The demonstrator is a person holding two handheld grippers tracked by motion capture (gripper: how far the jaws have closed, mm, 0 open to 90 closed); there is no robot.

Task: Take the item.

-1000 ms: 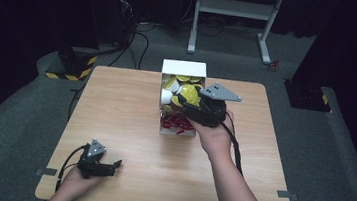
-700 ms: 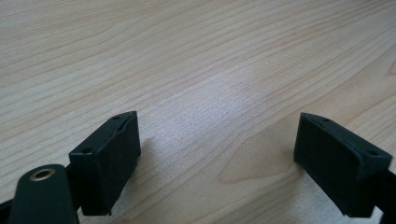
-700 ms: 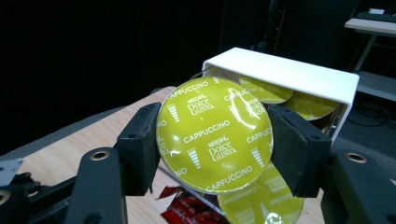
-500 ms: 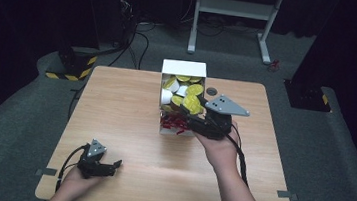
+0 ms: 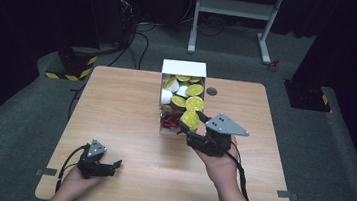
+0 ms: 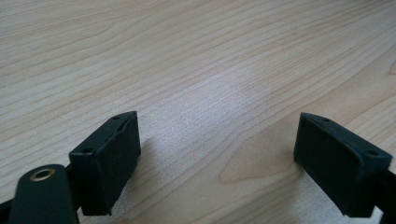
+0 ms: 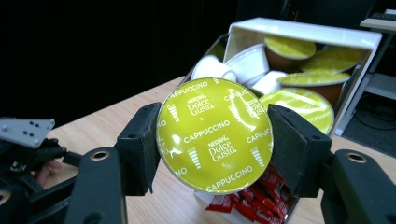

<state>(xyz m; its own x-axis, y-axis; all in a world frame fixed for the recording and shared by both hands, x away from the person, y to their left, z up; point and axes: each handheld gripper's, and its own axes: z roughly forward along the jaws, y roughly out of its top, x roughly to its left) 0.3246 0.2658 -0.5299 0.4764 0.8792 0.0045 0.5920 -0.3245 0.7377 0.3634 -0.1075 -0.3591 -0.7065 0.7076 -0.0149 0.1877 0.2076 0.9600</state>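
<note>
Yellow-lidded coffee capsule [image 5: 190, 119] sits clamped in the right gripper [image 5: 191, 123] just in front of the white box [image 5: 184, 69], seen from the high view; the box holds more capsules and red sachets [image 5: 168, 123]. The step looks like carrying one capsule out of the box, and next it needs a bare spot on the wooden table [image 5: 117, 94] to be set down. The left gripper [image 5: 114, 165] rests well in front of the box.

From the left gripper view, its jaws stand wide apart over bare wood, holding nothing.

From the right gripper view, both pads [image 7: 140, 147] press the capsule's rim, box behind.
</note>
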